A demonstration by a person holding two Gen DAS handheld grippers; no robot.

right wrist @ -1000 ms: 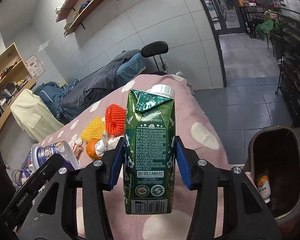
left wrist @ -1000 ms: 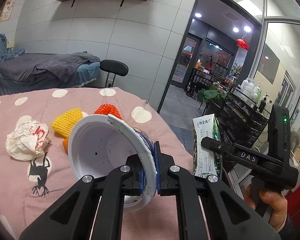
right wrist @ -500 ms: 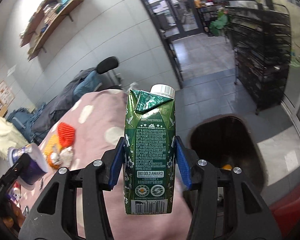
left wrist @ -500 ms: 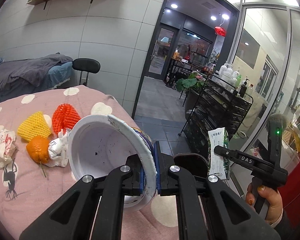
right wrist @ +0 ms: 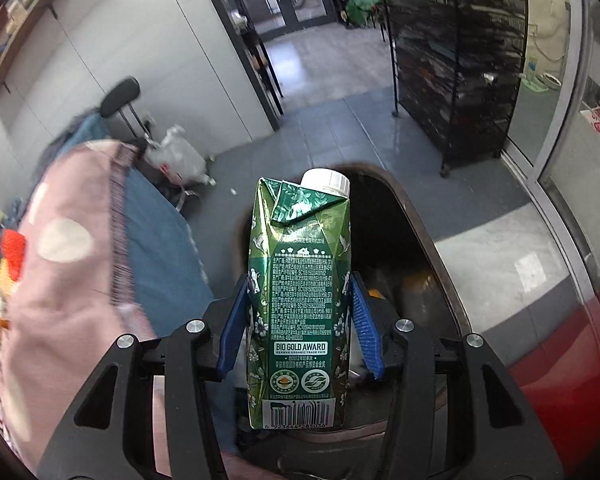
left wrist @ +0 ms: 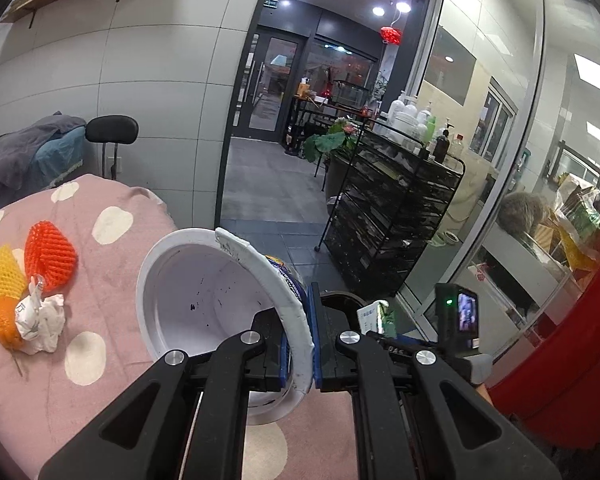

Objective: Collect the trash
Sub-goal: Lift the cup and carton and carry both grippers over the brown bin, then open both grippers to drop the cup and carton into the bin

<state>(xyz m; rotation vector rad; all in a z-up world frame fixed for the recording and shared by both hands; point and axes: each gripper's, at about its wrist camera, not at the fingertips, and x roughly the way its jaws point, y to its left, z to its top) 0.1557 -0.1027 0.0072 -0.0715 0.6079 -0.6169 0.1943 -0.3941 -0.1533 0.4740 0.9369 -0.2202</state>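
Note:
My left gripper (left wrist: 300,344) is shut on the rim of a white paper bowl (left wrist: 208,304), held on its side above the pink spotted cloth (left wrist: 112,208). My right gripper (right wrist: 298,324) is shut on a green milk carton (right wrist: 300,300) with a white cap, held upright over the dark trash bin (right wrist: 412,240). In the left wrist view the carton's top (left wrist: 374,314) and the right gripper's body (left wrist: 456,320) show just past the table edge, in front of the bin's rim (left wrist: 340,298). Some trash lies at the bottom of the bin.
On the cloth lie a red foam net (left wrist: 48,254), a yellow foam net (left wrist: 0,280), an orange (left wrist: 2,320) and crumpled white paper (left wrist: 40,320). A black wire rack (left wrist: 384,216) stands behind the bin, with a red object (right wrist: 572,360) to the right. A plastic bag (right wrist: 176,156) lies on the floor.
Both grippers swung right toward the table's end. The right gripper dropped and tilted down, carrying the carton from above the cloth to over the bin. The bowl stays gripped.

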